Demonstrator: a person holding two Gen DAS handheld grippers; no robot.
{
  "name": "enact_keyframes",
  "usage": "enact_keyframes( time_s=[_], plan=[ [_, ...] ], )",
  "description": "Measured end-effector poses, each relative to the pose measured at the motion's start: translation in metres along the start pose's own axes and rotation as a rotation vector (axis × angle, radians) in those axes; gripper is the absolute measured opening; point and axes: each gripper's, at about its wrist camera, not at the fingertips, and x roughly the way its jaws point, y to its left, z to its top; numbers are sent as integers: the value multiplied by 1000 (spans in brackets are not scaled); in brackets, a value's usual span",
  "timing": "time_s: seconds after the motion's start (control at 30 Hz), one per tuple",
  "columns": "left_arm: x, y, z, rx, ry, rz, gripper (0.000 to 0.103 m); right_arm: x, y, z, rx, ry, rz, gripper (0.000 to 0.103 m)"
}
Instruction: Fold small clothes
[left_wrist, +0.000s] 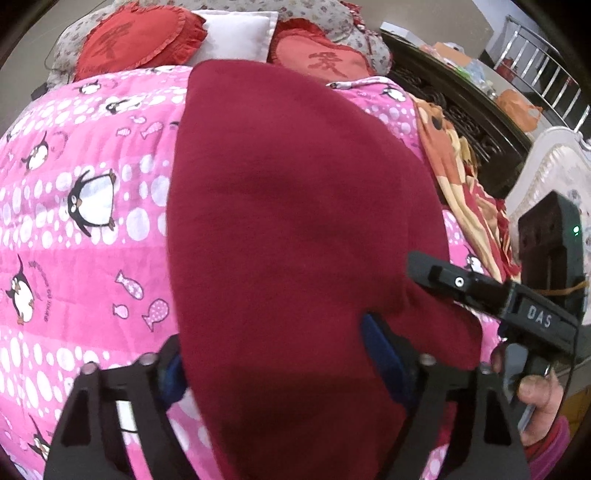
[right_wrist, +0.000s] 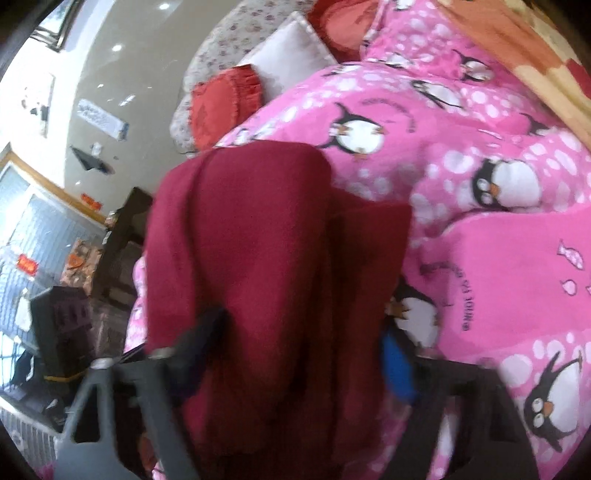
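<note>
A dark red garment (left_wrist: 295, 206) lies spread lengthwise on a pink penguin quilt (left_wrist: 74, 258). Its near end drapes between the blue-padded fingers of my left gripper (left_wrist: 273, 365), whose jaws stand wide apart around the cloth. My right gripper (left_wrist: 436, 273) comes in from the right, its tips at the garment's near right edge. In the right wrist view the garment (right_wrist: 266, 240) hangs in folds between the fingers of the right gripper (right_wrist: 303, 350). The cloth hides the fingertips there, and the view is blurred.
Two red heart cushions (left_wrist: 140, 40) and a white pillow (left_wrist: 236, 33) lie at the head of the bed. An orange patterned blanket (left_wrist: 454, 166) runs along the quilt's right edge, beside a dark carved cabinet (left_wrist: 476, 125). A white bed frame (left_wrist: 546, 173) stands at right.
</note>
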Motion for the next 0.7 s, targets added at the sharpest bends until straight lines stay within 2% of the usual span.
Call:
enact_keyframes(
  time_s=[0.07, 0.1, 0.17, 0.23, 0.37, 0.53, 0.6, 0.67, 0.7],
  plan=[
    [-9, 3, 0, 2, -2, -14, 63, -6, 13, 0, -46, -5, -33, 21],
    [-14, 5, 0, -4, 0, -28, 59, -10, 18, -1, -57, -9, -37, 15],
    [-23, 10, -1, -22, 4, -58, 53, -18, 28, -1, -62, -15, -18, 12],
    [-33, 13, -4, -29, 11, -62, 52, -25, 41, -3, -70, -16, 10, 10],
    [-63, 18, -20, 2, 13, -25, 50, -25, 79, -18, -130, 22, 31, 10],
    [-105, 48, -49, -8, 27, 12, 50, -14, 111, -46, -142, 77, 96, 10],
    [-113, 61, -60, -21, 42, 20, 51, -7, 117, -57, -142, 95, 122, 10],
    [-113, 72, -74, -29, 65, 35, 51, 4, 122, -69, -148, 118, 112, 11],
    [-110, 76, -80, -28, 78, 44, 51, 10, 121, -74, -148, 132, 96, 16]
  ],
)
